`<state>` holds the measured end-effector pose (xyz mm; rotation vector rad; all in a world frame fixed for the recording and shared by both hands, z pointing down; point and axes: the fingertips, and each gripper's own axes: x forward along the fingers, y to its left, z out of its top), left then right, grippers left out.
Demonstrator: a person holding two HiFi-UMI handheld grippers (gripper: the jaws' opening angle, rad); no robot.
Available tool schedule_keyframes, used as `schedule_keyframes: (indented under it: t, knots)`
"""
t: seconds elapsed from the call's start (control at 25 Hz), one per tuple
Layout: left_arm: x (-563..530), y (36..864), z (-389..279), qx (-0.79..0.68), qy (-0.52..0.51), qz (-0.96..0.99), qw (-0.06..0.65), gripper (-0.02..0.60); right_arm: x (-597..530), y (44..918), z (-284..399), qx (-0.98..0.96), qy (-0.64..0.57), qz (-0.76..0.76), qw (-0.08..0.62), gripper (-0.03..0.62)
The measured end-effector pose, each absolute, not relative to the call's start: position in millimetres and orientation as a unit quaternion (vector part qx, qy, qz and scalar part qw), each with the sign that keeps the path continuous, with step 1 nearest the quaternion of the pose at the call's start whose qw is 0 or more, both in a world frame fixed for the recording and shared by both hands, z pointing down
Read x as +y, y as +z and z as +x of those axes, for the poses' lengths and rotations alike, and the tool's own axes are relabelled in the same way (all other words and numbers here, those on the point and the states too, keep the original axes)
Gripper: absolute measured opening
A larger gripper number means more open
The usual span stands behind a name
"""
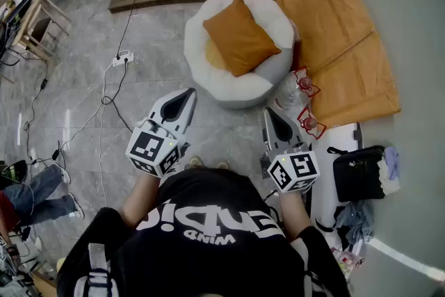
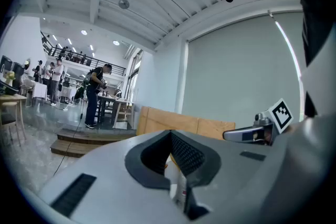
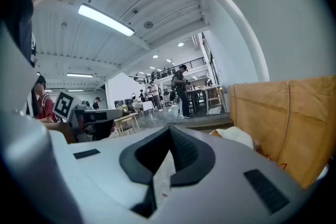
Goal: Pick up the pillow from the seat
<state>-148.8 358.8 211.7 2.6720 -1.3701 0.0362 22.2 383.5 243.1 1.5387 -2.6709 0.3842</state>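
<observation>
Both the left gripper (image 1: 186,97) and the right gripper (image 1: 273,120) are pressed together and empty, held above a grey marbled floor (image 1: 76,80) in an open hall. Ahead, well apart from them, the orange pillow (image 1: 240,35) lies on the round white seat (image 1: 274,69). A clear bottle (image 1: 287,97) stands just beyond the right gripper, and a black bag (image 1: 358,174) sits to its right.

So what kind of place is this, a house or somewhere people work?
Probably a big open workplace or studio, not a house: people stand at work tables under a balcony, cables trail over the stone floor, and a round seat holds an orange pillow.
</observation>
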Motion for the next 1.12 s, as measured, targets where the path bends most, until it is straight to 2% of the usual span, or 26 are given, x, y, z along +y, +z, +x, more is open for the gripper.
schedule_keyframes:
  t: [0.64, 1.12]
  knots:
    - [357.1, 209.0, -174.9, -0.435, 0.021, 0.898, 0.067, 0.006, 383.1, 229.6, -4.1, -0.852, 0.129, 0.508, -0.008, 0.021]
    - [349.3, 224.4, -191.7, -0.409, 0.017, 0.910, 0.073, 0.006, 384.8, 243.3, -9.7, -0.820, 0.140, 0.555, 0.008, 0.021]
